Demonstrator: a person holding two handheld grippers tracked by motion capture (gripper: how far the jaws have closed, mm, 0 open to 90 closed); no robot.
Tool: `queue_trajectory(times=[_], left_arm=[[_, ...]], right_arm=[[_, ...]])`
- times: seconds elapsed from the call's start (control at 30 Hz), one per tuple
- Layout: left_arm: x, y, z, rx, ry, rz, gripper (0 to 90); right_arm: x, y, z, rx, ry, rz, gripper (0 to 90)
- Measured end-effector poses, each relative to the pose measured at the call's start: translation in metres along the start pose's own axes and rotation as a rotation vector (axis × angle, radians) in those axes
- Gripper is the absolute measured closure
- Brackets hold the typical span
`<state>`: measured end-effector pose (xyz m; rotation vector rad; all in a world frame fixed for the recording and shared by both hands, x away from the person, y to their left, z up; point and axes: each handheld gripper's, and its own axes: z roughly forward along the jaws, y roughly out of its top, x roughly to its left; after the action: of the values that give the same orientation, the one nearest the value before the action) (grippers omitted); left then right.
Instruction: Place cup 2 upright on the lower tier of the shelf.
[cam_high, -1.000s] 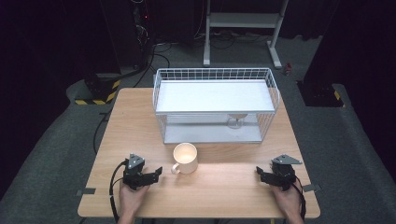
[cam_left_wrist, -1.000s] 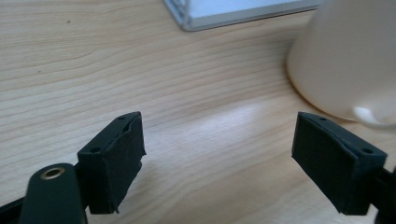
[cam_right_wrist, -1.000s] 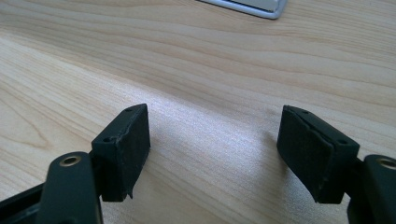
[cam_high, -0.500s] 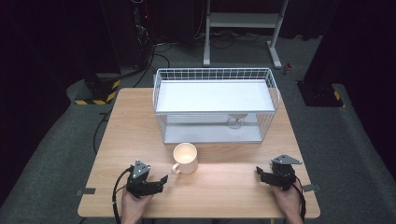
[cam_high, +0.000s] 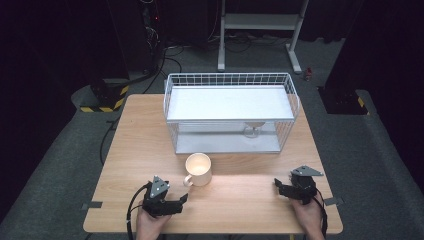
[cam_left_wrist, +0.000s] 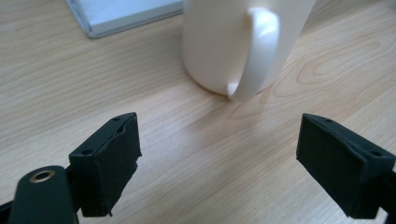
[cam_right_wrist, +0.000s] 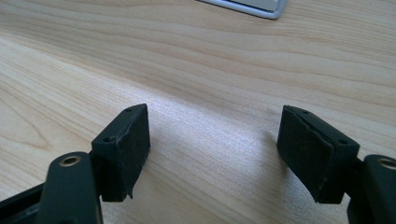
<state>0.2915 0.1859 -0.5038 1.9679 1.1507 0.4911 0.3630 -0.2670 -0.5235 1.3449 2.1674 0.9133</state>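
Cream mug (cam_high: 198, 169): stood upright on the wooden table (cam_high: 120, 150), near the centre, just in front of the wire basket (cam_high: 229, 111), handle toward the near left.
Left gripper (cam_high: 181, 200): near-left of the mug, apart from its handle (cam_left_wrist: 256, 56); jaws wide, just opening, nothing between them.
Right gripper (cam_high: 276, 186): near right edge, well apart from the mug; jaws wide, empty.

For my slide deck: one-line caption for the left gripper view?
Open left gripper faces the white mug's handle on the wooden table, nothing between its jaws.
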Motion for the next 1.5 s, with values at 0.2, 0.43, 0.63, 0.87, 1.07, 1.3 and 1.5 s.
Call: queue_trajectory(times=[0.2, 0.43, 0.63, 0.87, 1.07, 1.3, 1.5], left_arm=[[-0.007, 0.010, 0.011, -0.003, -0.015, 0.005, 12.3], [-0.011, 0.020, 0.021, 0.001, -0.030, 0.019, 9.1], [-0.011, 0.026, 0.027, -0.004, -0.021, 0.024, 8.1], [-0.011, 0.033, 0.033, -0.009, -0.022, 0.020, 5.6], [-0.013, 0.040, 0.038, -0.014, -0.020, 0.020, 4.0], [-0.014, 0.047, 0.044, -0.014, -0.006, 0.023, 3.6], [-0.015, 0.054, 0.048, -0.023, 0.000, 0.033, 3.2]], right_arm=[[0.000, 0.000, 0.000, 0.000, 0.000, 0.002, 25.7], [0.000, 0.000, 0.000, 0.000, -0.001, -0.001, 25.7], [0.000, 0.000, 0.000, 0.001, 0.000, 0.000, 25.7], [0.000, 0.000, 0.000, 0.001, -0.001, -0.001, 25.6], [0.001, 0.000, 0.000, 0.002, -0.002, 0.005, 25.7], [0.000, 0.000, 0.000, 0.002, -0.002, 0.003, 25.6], [0.001, 0.000, 0.000, 0.002, -0.003, 0.005, 25.6]])
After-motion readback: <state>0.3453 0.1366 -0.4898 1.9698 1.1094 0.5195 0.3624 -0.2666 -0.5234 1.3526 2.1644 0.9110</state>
